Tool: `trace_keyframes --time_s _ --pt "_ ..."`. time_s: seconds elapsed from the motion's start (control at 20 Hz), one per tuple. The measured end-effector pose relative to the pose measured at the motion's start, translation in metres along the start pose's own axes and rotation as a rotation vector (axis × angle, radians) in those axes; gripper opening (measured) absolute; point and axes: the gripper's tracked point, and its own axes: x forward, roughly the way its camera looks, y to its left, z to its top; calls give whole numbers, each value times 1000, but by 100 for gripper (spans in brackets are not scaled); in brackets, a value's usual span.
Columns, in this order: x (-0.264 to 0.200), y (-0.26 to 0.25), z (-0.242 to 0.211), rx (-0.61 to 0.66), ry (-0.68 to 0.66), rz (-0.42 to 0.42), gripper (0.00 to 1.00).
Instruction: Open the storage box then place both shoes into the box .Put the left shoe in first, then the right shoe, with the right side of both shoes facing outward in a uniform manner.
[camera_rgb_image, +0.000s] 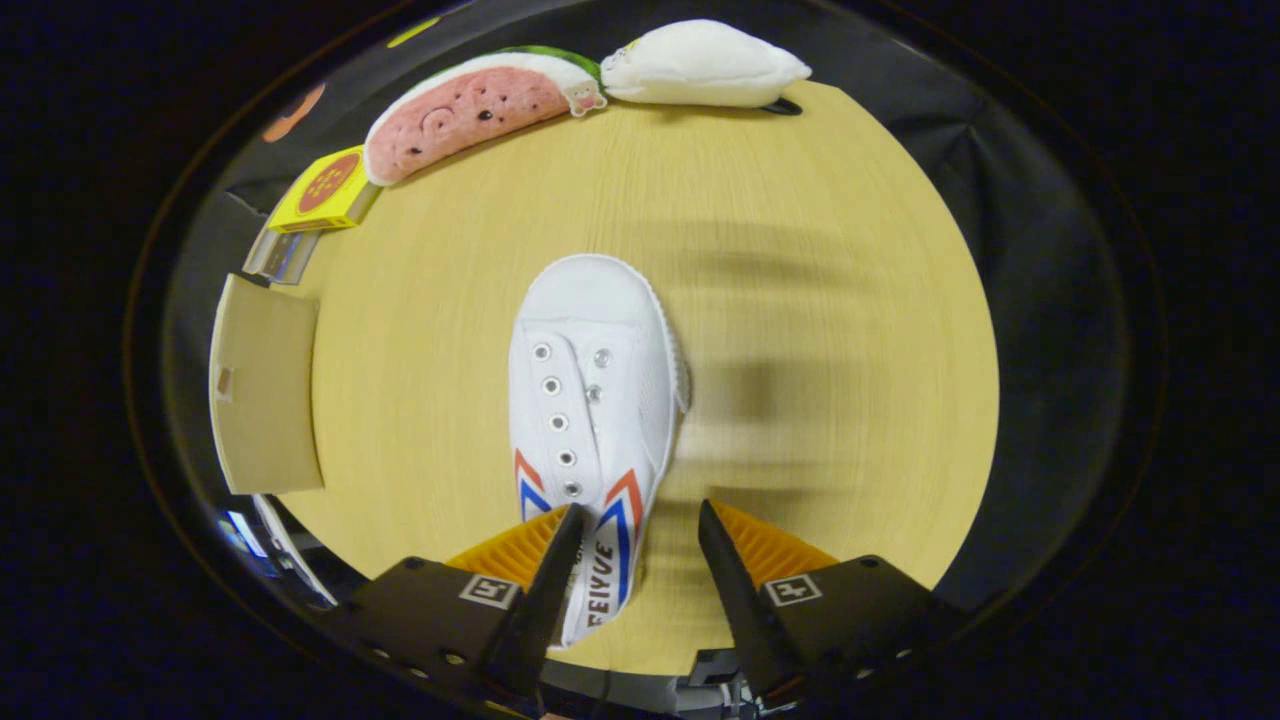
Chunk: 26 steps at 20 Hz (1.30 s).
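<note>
Gripper (640, 545) fingers are spread wide, nothing clamped. White canvas shoe (592, 420) lies on the round wooden table (820, 330), toe pointing away from the gripper, heel end reaching back between the fingers. The left finger (545, 590) overlaps the shoe's heel side, by the red and blue chevron stripes; whether it actually touches can't be told. The right finger (735, 590) stands clear of the shoe with bare table between them. The shoe has metal eyelets, no laces visible. A blurred shadow falls on the table just right of the shoe.

Far edge of the table: a watermelon-slice plush (470, 110) and a white plush (705, 65) touching end to end. Left of them, a yellow box (325, 190) with a red circle on top. Further along the left edge, a tan cardboard flap (265, 385), just off the tabletop.
</note>
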Motion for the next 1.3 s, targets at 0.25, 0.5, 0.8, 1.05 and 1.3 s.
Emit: trace_keyframes --time_s 0.25,0.5,0.8,1.05,1.3 --pt "8 -2 1 -113 -64 -4 54" --pt "8 -8 5 79 -43 123 2" --pt "-16 -3 -2 88 -95 150 2" --pt "-59 29 -5 180 -129 238 2" --pt "-109 95 -1 117 -178 248 2"
